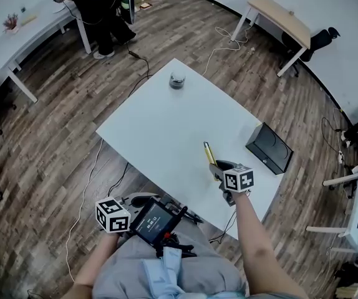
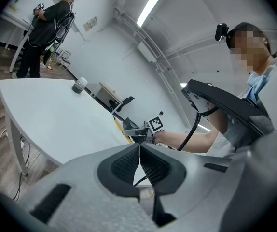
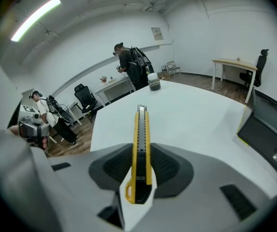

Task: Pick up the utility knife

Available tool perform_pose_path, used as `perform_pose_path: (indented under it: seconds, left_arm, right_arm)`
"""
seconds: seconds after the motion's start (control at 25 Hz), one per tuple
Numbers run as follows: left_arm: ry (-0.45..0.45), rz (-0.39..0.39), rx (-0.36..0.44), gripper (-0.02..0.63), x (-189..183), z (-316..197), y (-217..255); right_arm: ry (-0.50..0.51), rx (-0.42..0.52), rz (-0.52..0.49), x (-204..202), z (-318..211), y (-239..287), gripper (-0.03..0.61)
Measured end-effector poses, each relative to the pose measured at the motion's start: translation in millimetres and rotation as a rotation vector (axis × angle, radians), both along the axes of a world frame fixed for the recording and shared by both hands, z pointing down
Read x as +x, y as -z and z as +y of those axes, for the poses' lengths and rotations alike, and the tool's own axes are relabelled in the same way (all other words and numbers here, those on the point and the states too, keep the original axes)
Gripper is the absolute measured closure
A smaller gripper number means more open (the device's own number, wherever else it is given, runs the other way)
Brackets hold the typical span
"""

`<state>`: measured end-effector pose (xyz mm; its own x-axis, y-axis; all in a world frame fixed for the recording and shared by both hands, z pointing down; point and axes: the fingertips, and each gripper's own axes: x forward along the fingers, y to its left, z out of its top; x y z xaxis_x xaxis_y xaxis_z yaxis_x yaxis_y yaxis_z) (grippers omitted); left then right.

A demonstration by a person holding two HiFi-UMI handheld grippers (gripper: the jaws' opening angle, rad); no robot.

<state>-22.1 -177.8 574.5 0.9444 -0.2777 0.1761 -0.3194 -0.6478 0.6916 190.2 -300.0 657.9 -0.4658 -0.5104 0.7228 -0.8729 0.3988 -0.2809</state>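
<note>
Pinching utility knife (image 3: 140, 129), lengthwise between right gripper (image 3: 139, 151) fingers (image 3: 170, 166)

right gripper (image 3: 141, 167) clamps yellow utility knife (image 3: 140, 151) above white table (image 3: 191, 115).

White table (image 1: 160, 129) under right gripper (image 1: 219, 169). Grey jar (image 1: 177, 81) well ahead of it, slightly left, upright near far table edge. Black box (image 1: 269, 148) just right of gripper, at table's right corner. Far ahead-left, off table: person in black (image 1: 98, 11) standing at white desk (image 1: 17, 39). Far ahead-right: wooden desk (image 1: 279, 14), black chair (image 1: 319, 40). Cable (image 1: 219, 48) on wood floor (image 1: 54, 136).
</note>
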Motion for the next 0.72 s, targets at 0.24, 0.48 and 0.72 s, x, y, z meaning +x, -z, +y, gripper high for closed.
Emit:
perform_pose_path:
  seconds: [0.24, 0.48, 0.72]
  left_arm:
    - [-0.011, 0.009, 0.018, 0.595, -1.0, 4.1, 6.3]
    - [-0.021, 0.015, 0.03, 0.595, -0.5, 7.1, 9.1]
    - [-0.027, 0.02, 0.039, 0.595, 1.3, 10.1, 11.7]
  right_arm:
    - [0.062, 0.017, -0.059, -31.7, 21.8, 24.5, 0.462]
    - [0.128, 0.046, -0.13, -64.2, 41.2, 52.9, 0.462]
    - [0.171, 0.07, -0.181, -86.0, 59.3, 73.4, 0.462]
